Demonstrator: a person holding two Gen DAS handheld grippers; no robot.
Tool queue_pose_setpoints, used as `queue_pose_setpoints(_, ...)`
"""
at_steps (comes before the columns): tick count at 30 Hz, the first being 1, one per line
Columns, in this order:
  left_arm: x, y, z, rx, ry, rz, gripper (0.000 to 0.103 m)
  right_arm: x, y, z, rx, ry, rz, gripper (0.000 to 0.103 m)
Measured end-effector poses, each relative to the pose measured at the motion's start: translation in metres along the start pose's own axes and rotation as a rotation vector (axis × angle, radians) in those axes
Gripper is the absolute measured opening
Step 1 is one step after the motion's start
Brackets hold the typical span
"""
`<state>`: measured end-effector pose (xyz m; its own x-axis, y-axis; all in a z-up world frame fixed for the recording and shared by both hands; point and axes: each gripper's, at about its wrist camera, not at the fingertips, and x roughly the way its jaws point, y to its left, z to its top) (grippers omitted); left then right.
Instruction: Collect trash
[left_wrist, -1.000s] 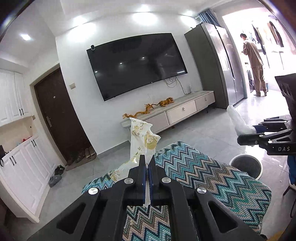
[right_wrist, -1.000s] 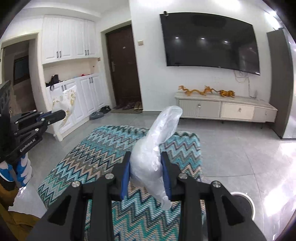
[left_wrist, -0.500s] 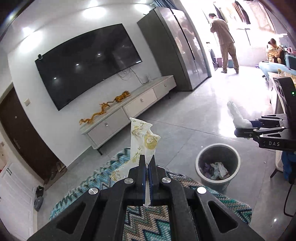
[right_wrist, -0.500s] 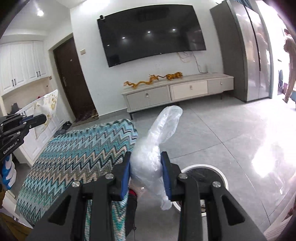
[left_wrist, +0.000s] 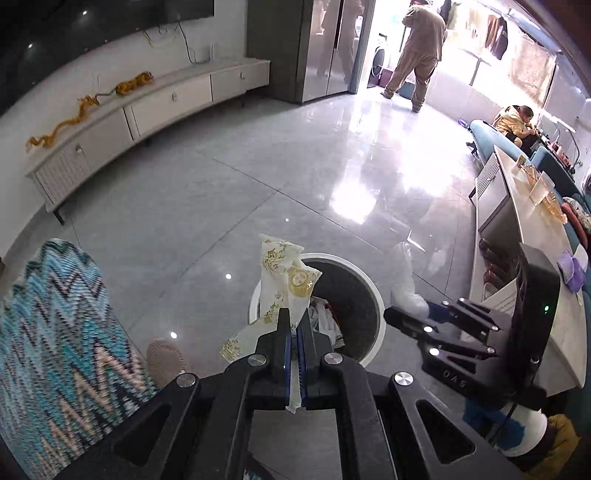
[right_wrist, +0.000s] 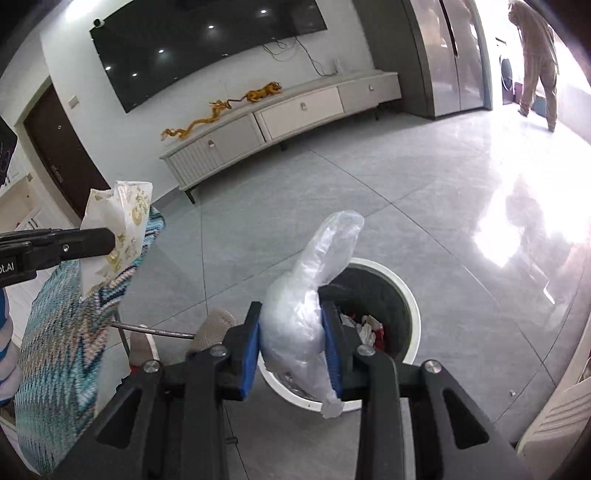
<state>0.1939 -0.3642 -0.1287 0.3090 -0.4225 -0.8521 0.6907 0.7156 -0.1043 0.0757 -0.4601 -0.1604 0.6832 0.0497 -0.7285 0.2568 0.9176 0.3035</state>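
My left gripper (left_wrist: 294, 325) is shut on a white wrapper with gold print (left_wrist: 281, 280) and holds it over the near-left rim of a round bin (left_wrist: 354, 295) on the floor. My right gripper (right_wrist: 291, 328) is shut on a crumpled clear plastic bag (right_wrist: 306, 295), held above the near-left edge of the same bin (right_wrist: 384, 291). The bin holds several scraps of trash. The right gripper shows in the left wrist view (left_wrist: 391, 314) with the bag (left_wrist: 404, 284). The left gripper shows in the right wrist view (right_wrist: 107, 240) with the wrapper (right_wrist: 118, 218).
A stool with a teal zigzag cover (left_wrist: 55, 339) stands left of the bin. A slippered foot (left_wrist: 164, 360) is beside it. A TV cabinet (right_wrist: 280, 118) lines the far wall. A counter (left_wrist: 532, 236) is on the right. A person (left_wrist: 417, 51) stands in the far doorway.
Both grippers have swung right and tilted down from over the stool to over the bin. They still hold the wrapper and the bag.
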Motion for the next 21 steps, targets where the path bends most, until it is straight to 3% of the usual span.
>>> queue_pose_setpoints(5, 0.061, 0.006, 0.003, -0.08, 0.074, -0.072, 0.005, 0.052, -0.027, -0.008, 0.048, 0.081, -0.046, 0.031)
queue_pose_setpoints(7, 0.08, 0.005, 0.002, -0.09, 0.095, -0.083, 0.013, 0.066, -0.036, -0.013, 0.076, 0.096, -0.051, 0.032)
queue_pose_setpoints(9, 0.091, 0.006, 0.001, -0.105, 0.1, -0.084, 0.038, 0.078, -0.04, -0.016, 0.089, 0.112, -0.068, 0.032)
queue_pose_setpoints(10, 0.093, 0.007, 0.001, -0.11, 0.095, -0.086, 0.043, 0.082, -0.044, -0.018, 0.093, 0.12, -0.076, 0.034)
queue_pose_setpoints(12, 0.091, 0.009, 0.002, -0.122, 0.081, -0.093, 0.06, 0.092, -0.047, -0.018, 0.102, 0.135, -0.088, 0.047)
queue_pose_setpoints(17, 0.071, 0.011, 0.006, -0.135, 0.044, -0.11, 0.061, 0.102, -0.048, -0.02, 0.102, 0.153, -0.106, 0.052)
queue_pose_setpoints(21, 0.034, 0.017, 0.004, -0.124, -0.028, -0.072, 0.061, 0.089, -0.037, -0.014, 0.091, 0.127, -0.108, 0.053)
